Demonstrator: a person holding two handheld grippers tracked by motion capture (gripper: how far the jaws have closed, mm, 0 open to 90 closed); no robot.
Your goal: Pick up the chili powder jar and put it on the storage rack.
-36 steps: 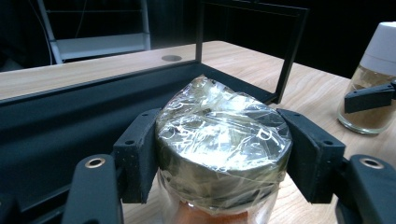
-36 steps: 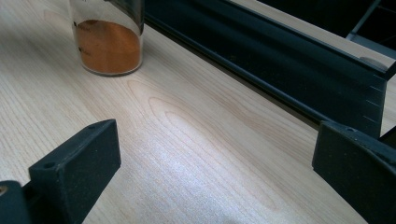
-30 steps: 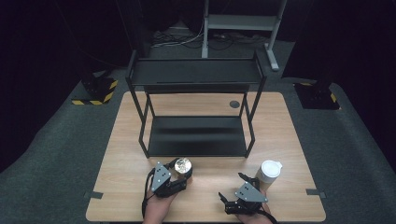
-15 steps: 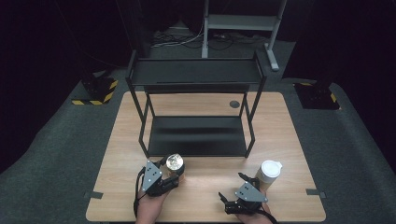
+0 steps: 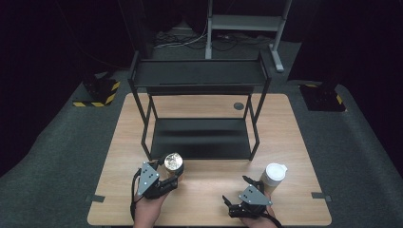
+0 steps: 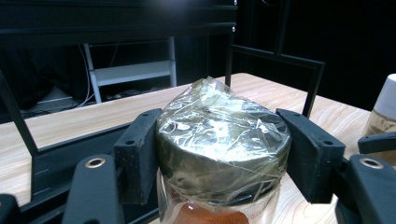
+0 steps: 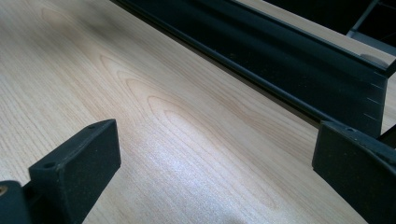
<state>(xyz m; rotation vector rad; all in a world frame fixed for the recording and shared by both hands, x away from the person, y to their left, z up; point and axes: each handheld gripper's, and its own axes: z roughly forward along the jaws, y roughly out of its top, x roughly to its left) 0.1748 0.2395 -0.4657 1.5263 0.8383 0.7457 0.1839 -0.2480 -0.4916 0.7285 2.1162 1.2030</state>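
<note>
The jar point(image 6: 223, 154) sits in the left claw point(image 5: 167, 176) just in front of the black shelf rack point(image 5: 199, 114), off the rack's front left leg, near the front edge of the counter point(image 5: 285, 128). It looks like a rigid glass jar with a dark lid under crinkled clear wrap, reddish-brown powder showing through the glass below; I judge it moderately heavy for its size, stiff but breakable if knocked against the rack's metal frame, and the film over the lid likely makes the top slick and loose. The firmest hold would be on the lid's side wall or the neck just beneath it, where the shape is round and hard. In the left gripper view the two black jaws stand wide enough to span the lid and press its wrapped sides from either side, so the left claw has closed onto the jar. The right claw point(image 5: 242, 198) rests low at the counter's front, well to the right of the rack's front right leg, its jaws spread wide with bare wood between them, holding nothing. A white-lidded cup point(image 5: 274, 176) stands just beside that claw, between it and the rack.
</note>
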